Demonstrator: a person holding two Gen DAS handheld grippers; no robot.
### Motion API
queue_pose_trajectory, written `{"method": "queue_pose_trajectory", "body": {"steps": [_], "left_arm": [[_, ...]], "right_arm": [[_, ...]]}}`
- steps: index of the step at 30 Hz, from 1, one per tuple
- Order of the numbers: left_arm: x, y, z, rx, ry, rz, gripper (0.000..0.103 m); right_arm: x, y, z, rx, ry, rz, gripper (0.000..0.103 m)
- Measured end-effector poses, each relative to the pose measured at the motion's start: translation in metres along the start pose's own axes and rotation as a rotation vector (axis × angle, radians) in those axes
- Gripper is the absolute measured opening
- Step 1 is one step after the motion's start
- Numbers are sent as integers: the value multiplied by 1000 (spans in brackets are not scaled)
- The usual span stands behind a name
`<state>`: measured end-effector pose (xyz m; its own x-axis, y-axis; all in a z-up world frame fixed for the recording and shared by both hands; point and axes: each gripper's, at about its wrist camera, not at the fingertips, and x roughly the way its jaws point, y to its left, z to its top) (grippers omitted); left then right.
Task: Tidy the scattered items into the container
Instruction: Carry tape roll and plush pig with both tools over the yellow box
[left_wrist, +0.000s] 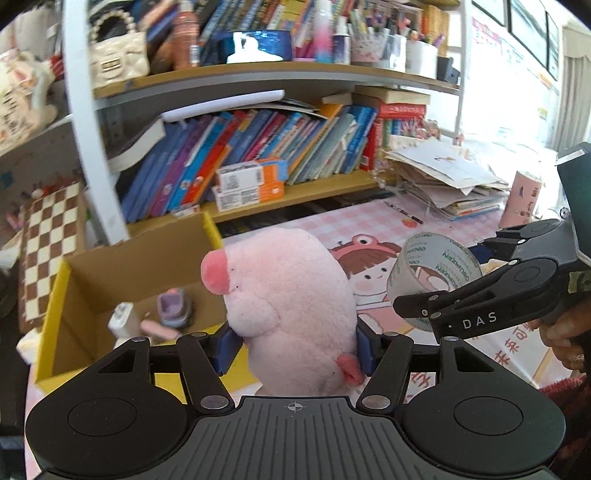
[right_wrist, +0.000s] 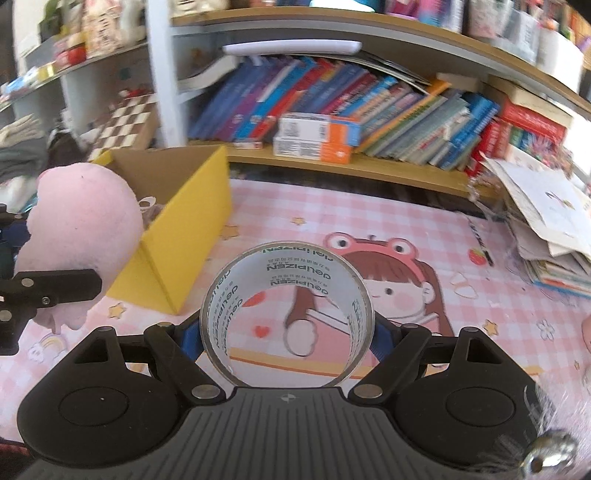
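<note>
Beside the yellow box (right_wrist: 192, 236) rim, left jaws clenching plush pig (left_wrist: 288, 310), right jaws clenching tape roll (right_wrist: 286, 314)

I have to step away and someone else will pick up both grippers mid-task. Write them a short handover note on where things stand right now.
Left hand-held gripper: shut on the pink plush pig, held up beside the yellow cardboard box.
Right hand-held gripper: shut on the roll of clear tape, held over the pink desk mat, to the right of the box.
Done: a few small items already lie in the box; I cannot tell just what they are.
Left: put the pig in the box, then the tape. A pen lies on the mat near the paper stack; it may need tidying too.
</note>
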<state>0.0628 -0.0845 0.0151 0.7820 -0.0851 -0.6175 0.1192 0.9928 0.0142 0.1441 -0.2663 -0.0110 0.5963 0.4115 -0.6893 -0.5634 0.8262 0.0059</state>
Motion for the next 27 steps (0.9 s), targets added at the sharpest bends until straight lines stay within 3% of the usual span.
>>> {"method": "queue_pose_trajectory", "body": {"steps": [19,27], "left_arm": [[-36,49,-23,-145,-23,126,61],[-39,73,-17,-173,-66,183,61]], "right_arm": [[7,67,25,-175,3,172,83],[12,85,50,-250,-37,192,83]]}}
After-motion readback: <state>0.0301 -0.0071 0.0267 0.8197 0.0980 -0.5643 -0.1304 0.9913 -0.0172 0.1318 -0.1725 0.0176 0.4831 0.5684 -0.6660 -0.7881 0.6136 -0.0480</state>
